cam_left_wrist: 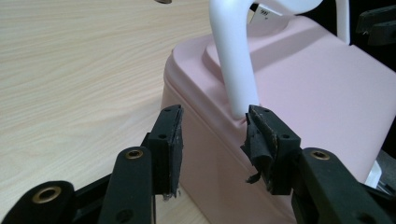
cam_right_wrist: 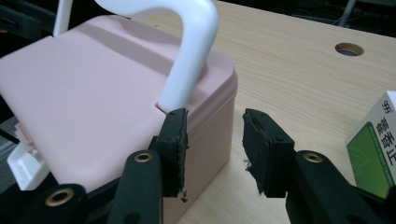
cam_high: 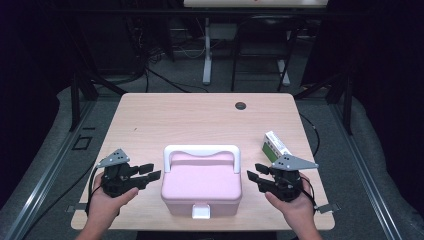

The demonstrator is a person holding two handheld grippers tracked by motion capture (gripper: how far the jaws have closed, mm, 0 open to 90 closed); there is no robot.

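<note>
Pink box (cam_high: 202, 186) with white handle (cam_high: 202, 150) near front edge of table (cam_high: 150, 115), latch (cam_high: 201, 211) facing the person. Left tool (cam_high: 152, 172) just beside box's left side, jaws apart, nothing between, not touching. Right tool (cam_high: 256, 176) just beside box's right side, jaws likewise apart and empty. Green-and-white carton (cam_high: 275, 145) just behind right tool. Handle upright in both gripper views.
</note>
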